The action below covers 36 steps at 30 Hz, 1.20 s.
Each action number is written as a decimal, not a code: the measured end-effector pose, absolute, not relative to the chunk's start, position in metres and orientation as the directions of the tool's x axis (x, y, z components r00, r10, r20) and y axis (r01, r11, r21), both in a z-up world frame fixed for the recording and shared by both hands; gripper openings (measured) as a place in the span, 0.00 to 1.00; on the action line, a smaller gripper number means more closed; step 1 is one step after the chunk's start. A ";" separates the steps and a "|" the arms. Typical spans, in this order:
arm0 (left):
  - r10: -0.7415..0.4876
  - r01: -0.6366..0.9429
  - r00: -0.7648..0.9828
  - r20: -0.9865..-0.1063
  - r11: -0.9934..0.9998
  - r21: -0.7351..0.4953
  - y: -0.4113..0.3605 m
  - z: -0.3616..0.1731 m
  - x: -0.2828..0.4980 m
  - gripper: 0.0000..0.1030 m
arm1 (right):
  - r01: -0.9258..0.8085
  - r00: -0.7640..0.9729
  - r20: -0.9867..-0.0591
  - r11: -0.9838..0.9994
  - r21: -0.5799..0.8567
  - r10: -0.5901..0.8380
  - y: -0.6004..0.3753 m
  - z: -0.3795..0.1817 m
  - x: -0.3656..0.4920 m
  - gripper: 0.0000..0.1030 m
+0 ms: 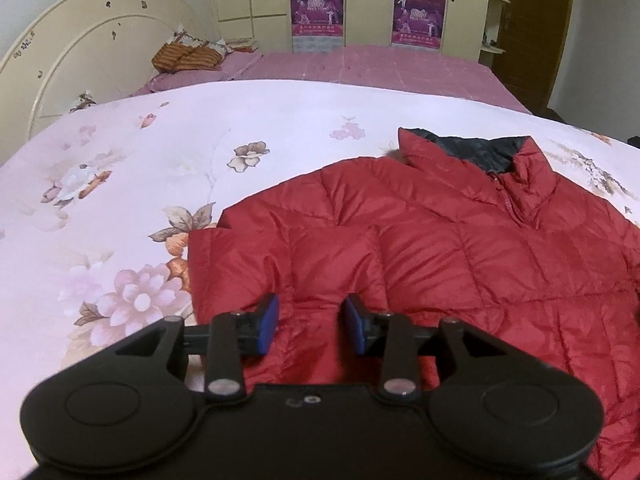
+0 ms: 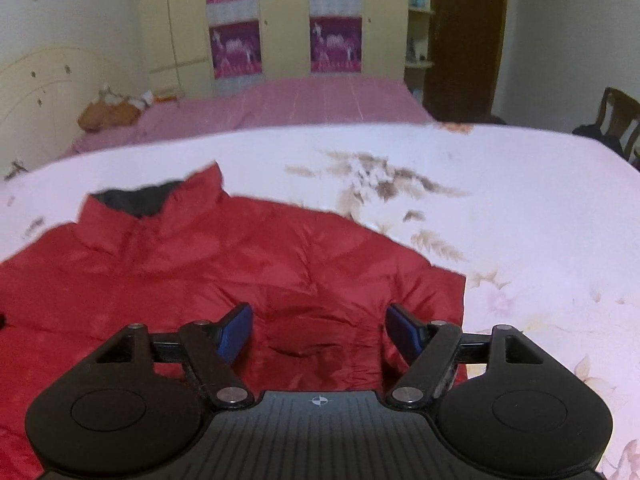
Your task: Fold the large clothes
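- Red quilted puffer jacket (image 1: 460, 248) (image 2: 192, 276) lies flat on white floral bedspread (image 1: 160, 184) (image 2: 520, 216), collar toward cream wardrobe (image 1: 368, 0).
- Pink-sheeted bed (image 1: 360, 64) beyond.
- Left gripper (image 1: 311, 326) jaws apart over a sleeve; right gripper (image 2: 320, 334) jaws wide apart, empty.

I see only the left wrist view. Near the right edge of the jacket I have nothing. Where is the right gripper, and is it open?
Observer: The right gripper is open, over the red jacket near the sleeve on its side; red fabric shows between the fingers.
Operator: Is there free bed beside that sleeve?
Observer: Yes, the floral bedcover lies bare beyond the jacket's edge on that side.
Operator: Anything past the bed there?
Observer: A wooden chair stands at the far right, with something dark on it.
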<state>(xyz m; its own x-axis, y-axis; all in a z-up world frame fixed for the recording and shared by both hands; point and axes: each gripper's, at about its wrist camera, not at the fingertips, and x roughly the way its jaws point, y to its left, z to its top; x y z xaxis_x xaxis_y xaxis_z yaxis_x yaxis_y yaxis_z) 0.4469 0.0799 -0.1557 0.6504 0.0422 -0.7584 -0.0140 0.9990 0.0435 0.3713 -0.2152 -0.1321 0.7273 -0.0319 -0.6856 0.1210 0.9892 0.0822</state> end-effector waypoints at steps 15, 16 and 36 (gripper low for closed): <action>-0.005 0.044 0.674 -0.739 0.998 0.033 0.057 -0.138 0.400 0.41 | 0.024 0.703 -0.711 1.000 0.013 -0.007 -0.192 -0.146 0.338 0.71; 0.002 0.041 0.666 -0.746 0.998 0.040 0.057 -0.142 0.399 0.41 | 0.031 0.696 -0.718 1.000 -0.002 -0.023 -0.195 -0.150 0.337 0.71; 0.140 -0.035 0.636 -0.759 0.988 0.153 0.044 -0.149 0.391 0.59 | -0.035 0.642 -0.765 0.998 0.042 0.055 -0.221 -0.155 0.335 0.71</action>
